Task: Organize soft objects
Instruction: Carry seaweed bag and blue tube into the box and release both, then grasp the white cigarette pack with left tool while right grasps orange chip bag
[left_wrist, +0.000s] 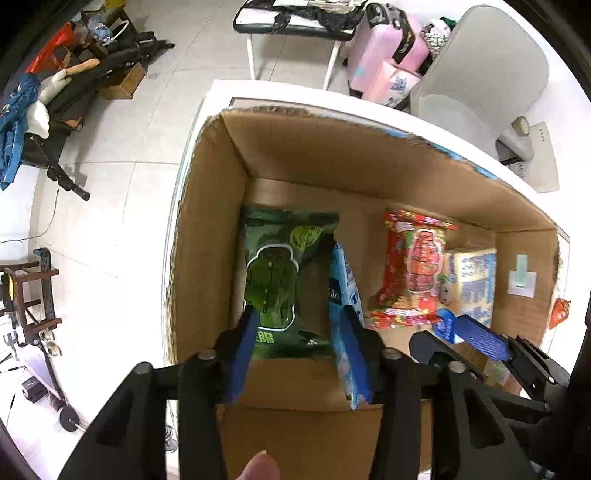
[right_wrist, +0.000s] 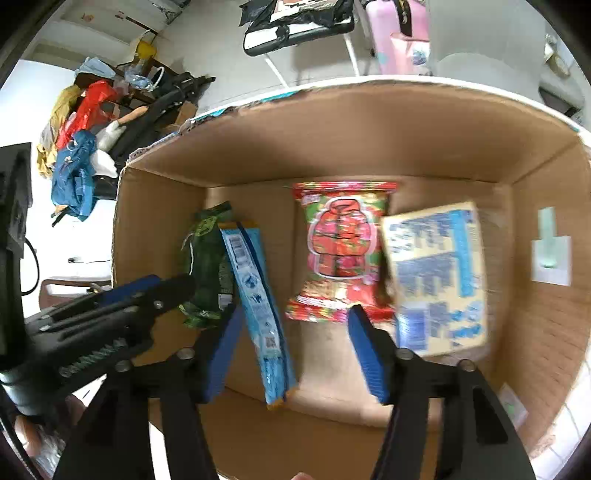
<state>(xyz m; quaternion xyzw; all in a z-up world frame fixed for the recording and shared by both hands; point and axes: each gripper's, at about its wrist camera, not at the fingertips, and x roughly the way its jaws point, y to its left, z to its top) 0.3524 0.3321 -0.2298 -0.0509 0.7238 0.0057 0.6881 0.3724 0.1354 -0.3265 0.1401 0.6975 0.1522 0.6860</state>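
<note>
An open cardboard box (left_wrist: 207, 229) holds several soft packs. A green pack (left_wrist: 280, 280) lies flat at its left, and a light blue pack (left_wrist: 345, 291) stands on edge beside it. A red pack (left_wrist: 413, 273) and a yellow-and-blue pack (left_wrist: 472, 284) lie further right. My left gripper (left_wrist: 301, 332) is open over the green pack, its right finger against the blue pack. My right gripper (right_wrist: 293, 332) is open and empty above the box floor, between the blue pack (right_wrist: 255, 295) and the blurred yellow-and-blue pack (right_wrist: 436, 277). The red pack (right_wrist: 343, 251) lies beyond it.
The box stands on a white table (left_wrist: 258, 90). A grey chair (left_wrist: 484, 74) and a pink suitcase (left_wrist: 380, 48) stand behind it. Clutter lies on the floor at the left (left_wrist: 74, 81). A small label (right_wrist: 550, 254) sticks to the box's right wall.
</note>
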